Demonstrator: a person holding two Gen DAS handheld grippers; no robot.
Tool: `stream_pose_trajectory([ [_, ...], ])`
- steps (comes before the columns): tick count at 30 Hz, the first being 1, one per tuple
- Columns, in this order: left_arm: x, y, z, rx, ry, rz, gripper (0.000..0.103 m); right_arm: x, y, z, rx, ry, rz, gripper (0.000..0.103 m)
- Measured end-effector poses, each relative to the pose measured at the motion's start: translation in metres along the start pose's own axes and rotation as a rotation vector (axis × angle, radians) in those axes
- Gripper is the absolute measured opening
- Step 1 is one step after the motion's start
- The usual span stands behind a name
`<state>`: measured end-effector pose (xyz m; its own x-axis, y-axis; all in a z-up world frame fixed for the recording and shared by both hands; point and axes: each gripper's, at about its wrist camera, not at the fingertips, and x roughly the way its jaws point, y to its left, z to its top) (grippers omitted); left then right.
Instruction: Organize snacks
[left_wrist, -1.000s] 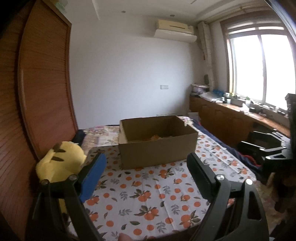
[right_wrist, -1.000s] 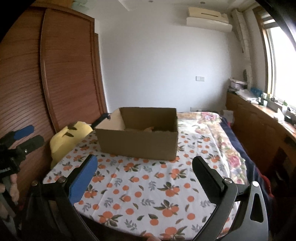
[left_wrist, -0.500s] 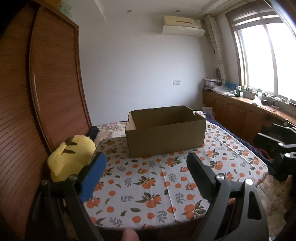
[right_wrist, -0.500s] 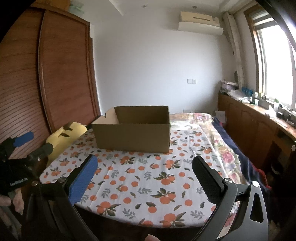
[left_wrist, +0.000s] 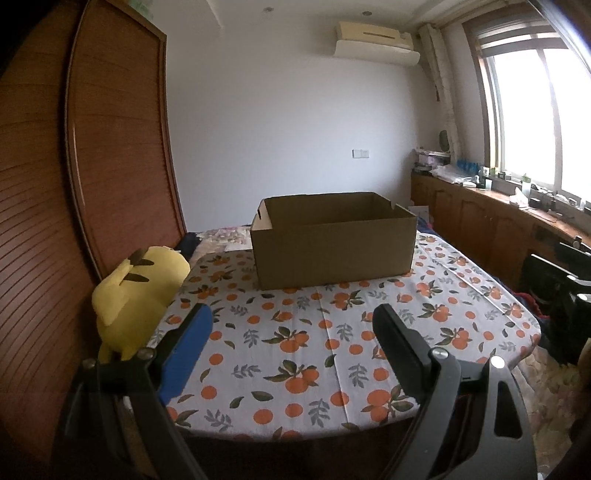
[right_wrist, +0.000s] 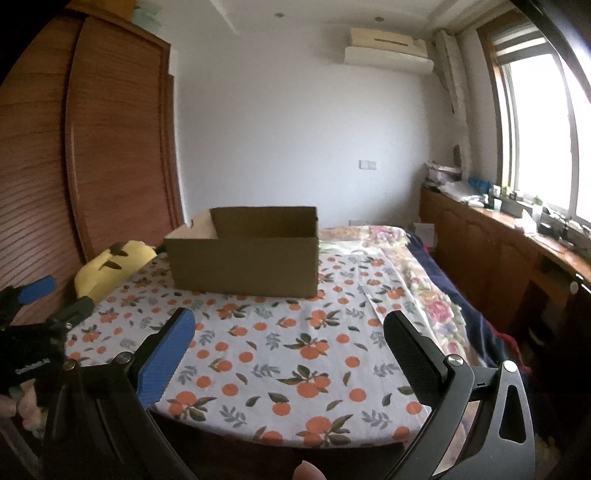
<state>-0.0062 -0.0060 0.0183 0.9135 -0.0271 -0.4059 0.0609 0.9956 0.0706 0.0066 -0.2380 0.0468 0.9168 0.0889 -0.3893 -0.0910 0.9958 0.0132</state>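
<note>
Left of the cardboard box (left_wrist: 334, 245), a yellow plush toy (left_wrist: 138, 291) is leaning against the wardrobe (left_wrist: 74, 206); the box is sitting on the orange-print cloth (left_wrist: 332, 343), contents hidden; nearer than it, left gripper (left_wrist: 291, 332) and right gripper (right_wrist: 288, 336) are hovering, jaws spread, empty

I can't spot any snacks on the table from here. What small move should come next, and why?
Probably lift a hand-held gripper to look down into the cardboard box. Both stand open and empty, the orange-print tablecloth shows no snacks, and the box's walls hide its inside.
</note>
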Motion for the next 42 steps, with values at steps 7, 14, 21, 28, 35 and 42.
stream_pose_trajectory([
  [7, 0.0, 0.006, -0.003, -0.005, -0.015, 0.023, 0.089, 0.006, -0.003, -0.006, 0.017, 0.014, -0.007, 0.103],
  [14, -0.001, 0.007, -0.005, -0.009, -0.018, 0.025, 0.089, 0.005, -0.004, -0.006, 0.022, 0.015, -0.003, 0.103],
  [21, -0.003, 0.009, -0.005, -0.014, -0.02, 0.027, 0.089, 0.005, -0.004, -0.006, 0.019, 0.014, -0.007, 0.103],
  [28, -0.003, 0.012, -0.002, -0.02, -0.023, 0.032, 0.089, 0.005, -0.004, -0.006, 0.019, 0.015, -0.005, 0.103],
  [35, -0.004, 0.012, 0.0, -0.019, -0.028, 0.036, 0.089, 0.005, -0.004, -0.006, 0.019, 0.017, -0.005, 0.103],
  [42, -0.005, 0.012, 0.001, -0.021, -0.03, 0.036, 0.089, 0.005, -0.003, -0.007, 0.018, 0.013, -0.004, 0.103],
])
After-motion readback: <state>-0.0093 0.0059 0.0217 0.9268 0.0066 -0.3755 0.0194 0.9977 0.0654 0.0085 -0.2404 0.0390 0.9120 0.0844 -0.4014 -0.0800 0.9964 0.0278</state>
